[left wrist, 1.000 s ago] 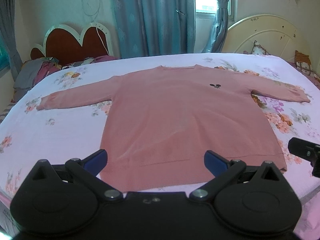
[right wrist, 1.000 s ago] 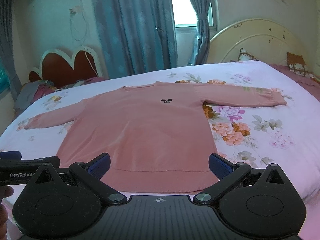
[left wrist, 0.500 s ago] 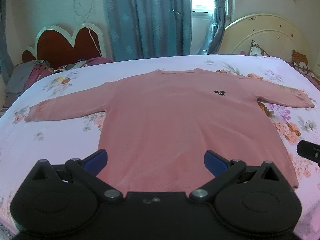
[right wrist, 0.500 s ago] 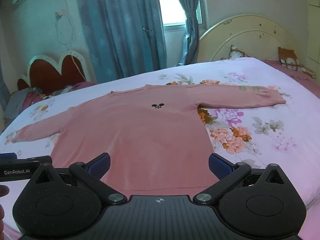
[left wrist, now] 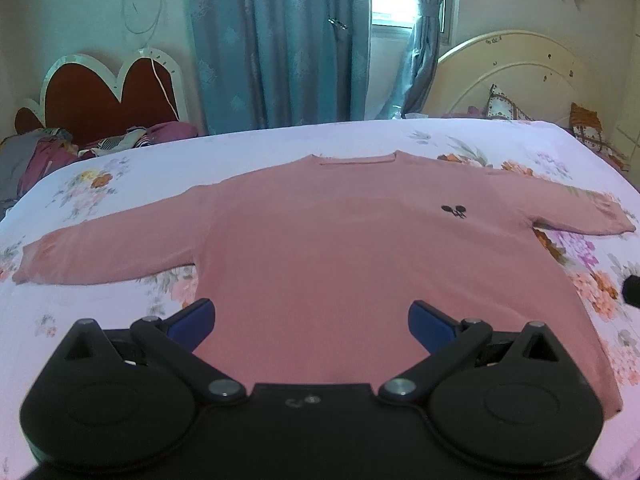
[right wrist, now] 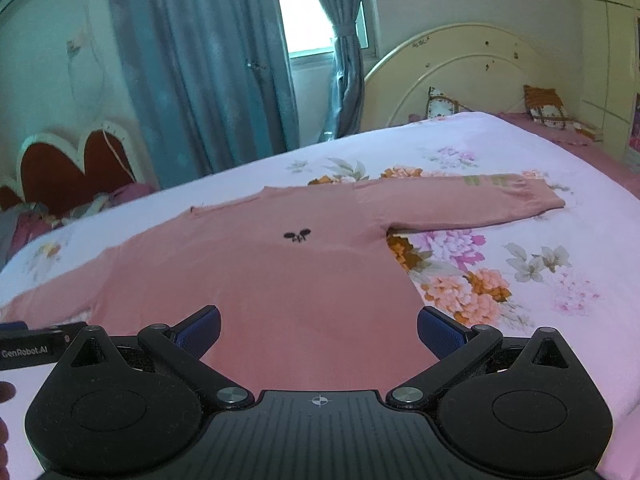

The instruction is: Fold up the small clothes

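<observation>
Pink long-sleeved sweater [left wrist: 360, 264] lies flat, front up, spread over the middle of both frames on a floral bedsheet [left wrist: 100, 312]. Both sleeves out sideways: one ends at mid-left of the left wrist view, the other at mid-right. Small black logo [left wrist: 454, 211] on the chest, right of centre in the left view, centre-left in the right view [right wrist: 297, 235]. Neckline toward the top of frame, hem toward the bottom, partly hidden behind the gripper bodies.

Left gripper [left wrist: 310, 320] fills the bottom of its frame, blue-padded fingers spread wide apart, nothing between them, sweater body seen through the gap. Contact with fabric: cannot tell. Right gripper [right wrist: 319, 330] same at the bottom of its frame, fingers wide apart, empty, over the lower right part of the sweater. In the right view, the left gripper's side with "GenRobot.AI" lettering shows at lower left edge.

Outward: cream arched headboard [right wrist: 460, 68] upper right, patterned pillows [right wrist: 440, 106] against it, teal curtains [left wrist: 276, 40] top centre, red heart-shaped headboard [left wrist: 104, 96] upper left with a clothes pile [left wrist: 40, 152] below it.
</observation>
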`<control>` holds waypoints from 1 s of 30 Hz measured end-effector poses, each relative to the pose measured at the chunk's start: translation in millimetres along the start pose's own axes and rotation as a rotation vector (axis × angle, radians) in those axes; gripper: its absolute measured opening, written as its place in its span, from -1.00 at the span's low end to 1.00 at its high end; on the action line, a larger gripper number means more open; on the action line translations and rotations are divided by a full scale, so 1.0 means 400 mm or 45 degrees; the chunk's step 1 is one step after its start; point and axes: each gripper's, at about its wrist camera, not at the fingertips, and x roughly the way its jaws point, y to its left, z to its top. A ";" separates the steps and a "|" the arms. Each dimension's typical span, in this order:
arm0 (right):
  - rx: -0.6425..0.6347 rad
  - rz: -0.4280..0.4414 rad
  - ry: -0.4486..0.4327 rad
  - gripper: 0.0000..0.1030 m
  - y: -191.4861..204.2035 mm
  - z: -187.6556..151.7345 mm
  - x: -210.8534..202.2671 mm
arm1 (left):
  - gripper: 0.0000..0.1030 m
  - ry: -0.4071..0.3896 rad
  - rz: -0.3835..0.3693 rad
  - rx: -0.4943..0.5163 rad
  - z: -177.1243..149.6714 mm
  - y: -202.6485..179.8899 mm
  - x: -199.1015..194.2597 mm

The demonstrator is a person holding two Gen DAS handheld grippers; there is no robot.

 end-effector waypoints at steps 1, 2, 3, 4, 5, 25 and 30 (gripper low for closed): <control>0.006 -0.007 -0.006 1.00 0.000 0.006 0.005 | 0.99 0.005 -0.007 -0.003 0.006 0.007 0.013; 0.012 -0.009 -0.016 1.00 0.000 0.011 0.008 | 0.99 0.011 -0.011 -0.007 0.010 0.011 0.024; 0.020 -0.014 -0.026 1.00 -0.002 0.017 0.011 | 0.99 0.017 -0.011 -0.012 0.014 0.016 0.034; 0.027 -0.015 -0.032 1.00 -0.006 0.025 0.015 | 0.99 0.022 -0.010 -0.018 0.018 0.019 0.045; 0.033 -0.012 -0.035 1.00 -0.010 0.032 0.018 | 0.99 0.025 -0.012 -0.027 0.021 0.021 0.052; 0.052 -0.019 -0.032 0.99 -0.313 0.198 0.282 | 0.99 0.050 0.117 -0.075 0.089 -0.101 0.214; 0.076 -0.079 -0.017 0.75 -0.433 0.239 0.368 | 0.99 0.103 0.128 -0.101 0.100 -0.141 0.281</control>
